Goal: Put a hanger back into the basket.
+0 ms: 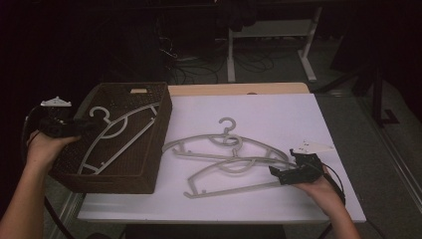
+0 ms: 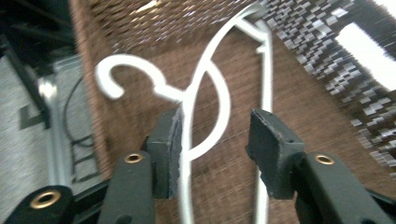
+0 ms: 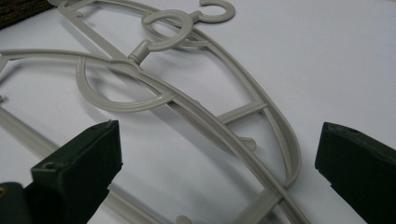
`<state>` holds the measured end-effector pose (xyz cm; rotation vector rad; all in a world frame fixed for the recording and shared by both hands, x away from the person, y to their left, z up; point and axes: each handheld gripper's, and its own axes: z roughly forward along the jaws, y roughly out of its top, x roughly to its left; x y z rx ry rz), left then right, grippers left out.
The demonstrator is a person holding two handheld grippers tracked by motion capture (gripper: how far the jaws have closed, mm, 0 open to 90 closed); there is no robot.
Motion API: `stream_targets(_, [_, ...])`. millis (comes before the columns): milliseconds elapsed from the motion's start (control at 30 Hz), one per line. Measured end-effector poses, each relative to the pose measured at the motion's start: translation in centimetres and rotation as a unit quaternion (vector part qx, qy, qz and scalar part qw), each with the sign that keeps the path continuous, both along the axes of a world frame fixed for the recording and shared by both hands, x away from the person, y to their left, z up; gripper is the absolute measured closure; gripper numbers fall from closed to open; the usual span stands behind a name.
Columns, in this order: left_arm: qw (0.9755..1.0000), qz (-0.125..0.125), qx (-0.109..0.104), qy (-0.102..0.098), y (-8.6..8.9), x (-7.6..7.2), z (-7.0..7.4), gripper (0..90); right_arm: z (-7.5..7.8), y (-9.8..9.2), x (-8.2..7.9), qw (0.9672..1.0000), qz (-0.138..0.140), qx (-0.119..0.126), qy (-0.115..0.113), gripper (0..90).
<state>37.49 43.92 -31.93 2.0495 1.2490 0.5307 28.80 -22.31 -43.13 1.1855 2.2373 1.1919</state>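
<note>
Basket point(image 1: 149, 172) as landmark: one hanger point(image 1: 119, 132) already lies inside it, two more wait on the white table point(image 1: 298, 119) just to its right. You're roughly a third through — one stowed, two to go.

Your left gripper point(image 1: 89, 125) sits at the basket's left rim, jaws parted around the stowed hanger's neck; the left gripper view shows one pad point(image 2: 170, 154) beside the wire, the other clear, so nothing is pinched.

That hanger runs diagonally across the basket floor, hook point(image 2: 123, 79) toward the far-left corner, long bar toward the near-left corner.

Your right gripper point(image 1: 278, 173) hovers wide open at the right end of the nearer table hanger point(image 1: 234, 181) — its long axis runs left-right, away from the basket, the hook lapping over the farther hanger point(image 1: 229, 142).
</note>
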Motion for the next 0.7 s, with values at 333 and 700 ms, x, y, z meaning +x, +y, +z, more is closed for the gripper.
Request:
stream_targets(333, [0.9914,-0.100,-0.082,-0.020,-6.9,-0.4,1.6,37.4,0.2,-0.1,-0.2,1.0000,0.001,0.001,-0.003,0.5])
stream_targets(700, [0.9702,-0.209,-0.119,-0.027,-16.7,-1.8,2.2,27.0,0.1,0.6,-0.1,0.9999,0.015,0.002,-0.002,0.6])
